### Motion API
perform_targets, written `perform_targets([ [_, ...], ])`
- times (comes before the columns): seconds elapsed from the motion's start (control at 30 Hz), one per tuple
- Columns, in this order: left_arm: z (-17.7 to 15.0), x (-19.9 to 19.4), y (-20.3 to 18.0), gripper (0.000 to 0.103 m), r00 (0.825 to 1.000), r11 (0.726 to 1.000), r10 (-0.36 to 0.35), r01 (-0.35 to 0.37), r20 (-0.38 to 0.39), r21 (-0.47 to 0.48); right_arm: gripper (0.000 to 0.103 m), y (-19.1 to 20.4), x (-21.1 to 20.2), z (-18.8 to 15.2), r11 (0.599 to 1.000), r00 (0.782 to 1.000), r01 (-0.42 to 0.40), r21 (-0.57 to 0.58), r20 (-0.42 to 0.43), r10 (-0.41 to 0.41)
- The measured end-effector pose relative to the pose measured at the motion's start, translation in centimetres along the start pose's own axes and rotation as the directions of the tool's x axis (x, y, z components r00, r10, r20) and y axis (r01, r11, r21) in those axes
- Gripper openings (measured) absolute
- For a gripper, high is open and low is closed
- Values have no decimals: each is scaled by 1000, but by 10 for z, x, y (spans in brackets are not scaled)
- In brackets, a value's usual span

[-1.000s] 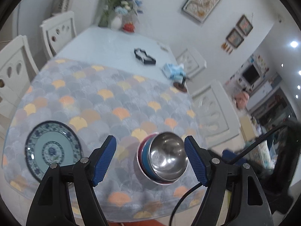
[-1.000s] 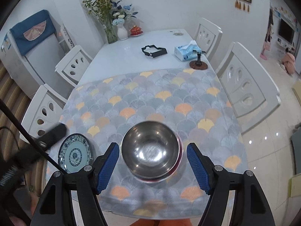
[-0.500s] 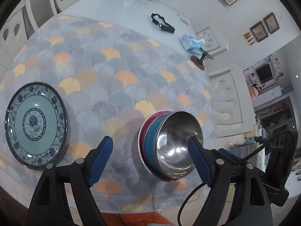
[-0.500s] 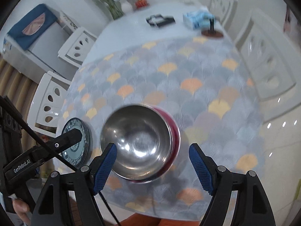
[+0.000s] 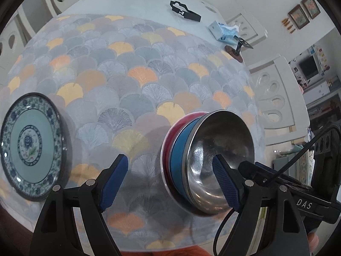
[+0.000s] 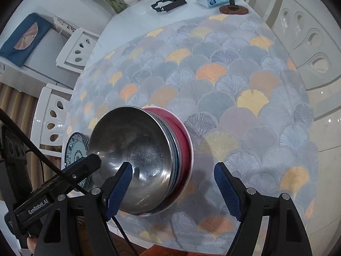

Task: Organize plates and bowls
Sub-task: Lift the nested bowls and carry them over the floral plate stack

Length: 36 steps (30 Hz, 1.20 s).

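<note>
The right gripper (image 5: 307, 204) body reads "DAS"; the left gripper (image 6: 38, 209) body reads "GenRobot.AI".

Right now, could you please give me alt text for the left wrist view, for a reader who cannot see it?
A stack of nested bowls, steel on top, sits on a fan-patterned tablecloth, with the open left gripper above it, one finger in front of the steel bowl. A blue-and-white plate lies to the left.

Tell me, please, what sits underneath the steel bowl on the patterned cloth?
The steel bowl is nested in a blue bowl, which sits in a red bowl. Only their outer walls and rims show; their insides are covered, so anything further below cannot be seen.
</note>
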State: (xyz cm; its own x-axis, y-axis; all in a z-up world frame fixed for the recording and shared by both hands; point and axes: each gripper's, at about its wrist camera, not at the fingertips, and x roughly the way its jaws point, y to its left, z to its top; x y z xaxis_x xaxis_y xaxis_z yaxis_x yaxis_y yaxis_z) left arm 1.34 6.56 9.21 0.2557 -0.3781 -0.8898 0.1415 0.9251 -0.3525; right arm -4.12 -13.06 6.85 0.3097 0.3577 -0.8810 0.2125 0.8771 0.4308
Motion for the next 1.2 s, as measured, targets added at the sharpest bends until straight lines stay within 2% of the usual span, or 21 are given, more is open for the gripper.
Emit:
perform_targets([
  [0.27,-2,26,5,74,998,998,-50,48,-38,-39,77,-10,16,1,999,1000,-29,41,14,28],
  [0.47,-4,38,11,62,994,993,-94,90,-58,-76,76,-17,25,1,997,999,-41,62,19,40],
  [0.53,-5,40,12,58,993,992,-100,95,-61,-78,73,-18,29,1,997,999,-38,62,14,38],
  [0.6,-5,41,13,56,992,991,-111,106,-62,-83,66,-18,33,1,997,999,-52,65,9,51],
  [0.7,-5,44,15,55,990,989,-123,117,-66,-91,62,-18,37,2,996,998,-61,67,11,60],
  [0.83,-3,48,17,45,987,986,-144,136,-77,-101,56,-20,41,3,995,997,-74,74,5,74],
  [0.93,-3,50,19,39,979,979,-182,172,-86,-113,46,-18,45,3,994,996,-90,68,-8,91],
  [1.2,-4,50,14,36,980,980,-184,177,-73,-92,43,-14,44,-1,997,997,-76,32,14,75],
])
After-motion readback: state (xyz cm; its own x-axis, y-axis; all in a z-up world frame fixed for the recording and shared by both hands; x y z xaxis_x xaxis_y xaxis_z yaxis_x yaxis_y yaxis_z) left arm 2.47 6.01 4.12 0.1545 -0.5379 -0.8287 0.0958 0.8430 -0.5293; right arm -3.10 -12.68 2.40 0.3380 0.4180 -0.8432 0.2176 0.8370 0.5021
